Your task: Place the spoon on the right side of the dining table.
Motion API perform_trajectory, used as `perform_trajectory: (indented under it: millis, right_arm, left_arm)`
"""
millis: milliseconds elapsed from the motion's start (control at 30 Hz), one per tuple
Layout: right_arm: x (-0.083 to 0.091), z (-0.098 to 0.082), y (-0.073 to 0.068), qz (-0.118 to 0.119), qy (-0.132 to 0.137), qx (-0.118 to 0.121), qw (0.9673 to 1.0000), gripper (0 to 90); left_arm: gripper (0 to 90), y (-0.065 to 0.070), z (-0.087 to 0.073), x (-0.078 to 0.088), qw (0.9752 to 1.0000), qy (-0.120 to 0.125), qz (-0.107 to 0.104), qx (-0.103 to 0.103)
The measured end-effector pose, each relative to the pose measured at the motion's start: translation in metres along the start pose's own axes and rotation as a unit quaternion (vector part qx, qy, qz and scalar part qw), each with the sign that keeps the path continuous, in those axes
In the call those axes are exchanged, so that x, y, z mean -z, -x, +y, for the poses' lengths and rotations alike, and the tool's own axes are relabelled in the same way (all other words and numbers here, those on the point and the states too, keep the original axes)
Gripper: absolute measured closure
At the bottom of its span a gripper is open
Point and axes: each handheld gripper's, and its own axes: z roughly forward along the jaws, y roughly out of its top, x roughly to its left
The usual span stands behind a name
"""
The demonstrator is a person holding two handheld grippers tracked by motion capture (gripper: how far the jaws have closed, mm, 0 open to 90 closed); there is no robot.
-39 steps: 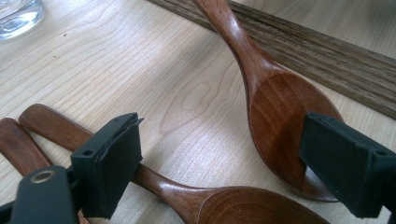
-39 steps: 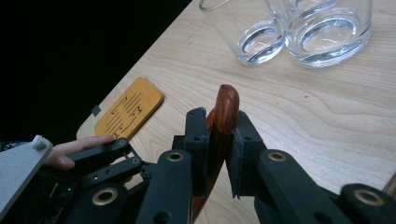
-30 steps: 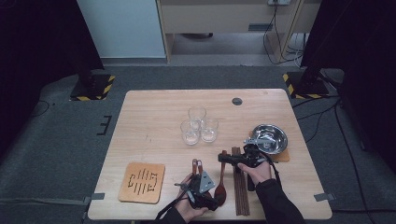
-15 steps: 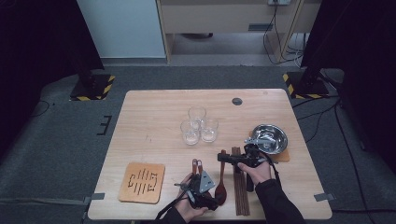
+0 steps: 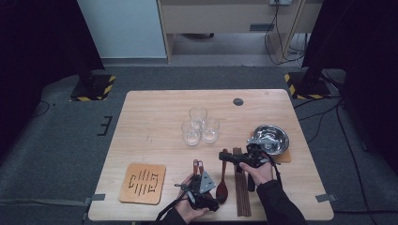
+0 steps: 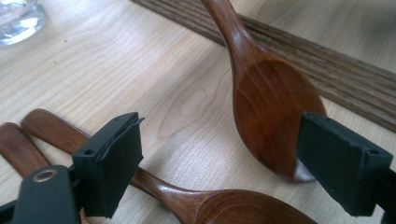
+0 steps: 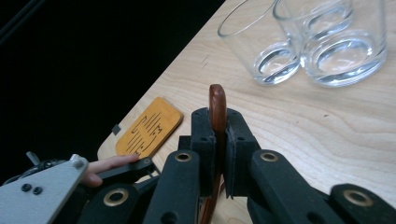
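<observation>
Since the earlier frame nothing on the tabletop (image 5: 155,126) has shifted and both hands sit where they were; the one change is at the left hand-held gripper (image 5: 201,187), whose jaws have just been closing a little. In the left gripper view those jaws stand part open, straddling the bowl end of a dark brown wooden spoon (image 6: 273,116) that lies flat, with a second wooden spoon's handle (image 6: 163,186) crossing beneath the left pad; neither pad appears to press on anything, so nothing is held there yet. The right hand-held gripper (image 5: 230,156) is clamped tight on the thin handle tip of the dark wooden spoon (image 7: 217,105), which stands edge-on between its pads in the right gripper view. Judged from the high view, that spoon (image 5: 222,180) runs back toward the person between the two grippers, just beside a bundle of dark brown chopsticks (image 5: 241,192). The pinch at the handle end appears meant to steady or lift the spoon while the left gripper settles over the bowl end. Three clear drinking glasses (image 5: 199,126) stand clustered mid-table, well apart from the work. A shiny steel bowl (image 5: 271,138) sits near the right gripper, and a square orange-brown wooden coaster (image 5: 143,183) lies near the front left edge.
</observation>
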Motion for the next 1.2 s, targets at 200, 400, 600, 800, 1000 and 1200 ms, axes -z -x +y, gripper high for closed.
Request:
perform_trajectory:
  millis: [200, 400, 600, 800, 1000, 1200]
  right_arm:
    - [0.006, 0.005, -0.001, -0.007, 0.020, 0.007, 0.9998, 84.9]
    - [0.015, 0.011, -0.001, -0.018, 0.044, 0.014, 0.9988, 84.8]
    - [0.022, 0.016, 0.000, -0.030, 0.066, 0.020, 0.9972, 84.8]
    - [0.025, 0.018, 0.001, -0.039, 0.079, 0.025, 0.9958, 84.8]
    - [0.030, 0.021, 0.002, -0.047, 0.091, 0.023, 0.9945, 84.8]
    - [0.037, 0.027, 0.001, -0.054, 0.109, 0.029, 0.9922, 84.8]
  left_arm:
    - [13.8, -0.005, 0.001, 0.010, 0.9999, 0.013, 0.005, 0.007]
    - [13.7, -0.014, 0.001, 0.024, 0.9994, 0.026, 0.016, 0.018]
    - [13.7, -0.026, -0.003, 0.038, 0.9984, 0.034, 0.031, 0.032]
    - [13.8, -0.040, -0.009, 0.052, 0.9967, 0.043, 0.046, 0.051]
    - [13.8, -0.054, -0.017, 0.064, 0.9947, 0.046, 0.063, 0.066]
    - [13.8, -0.066, -0.025, 0.072, 0.9924, 0.045, 0.079, 0.082]
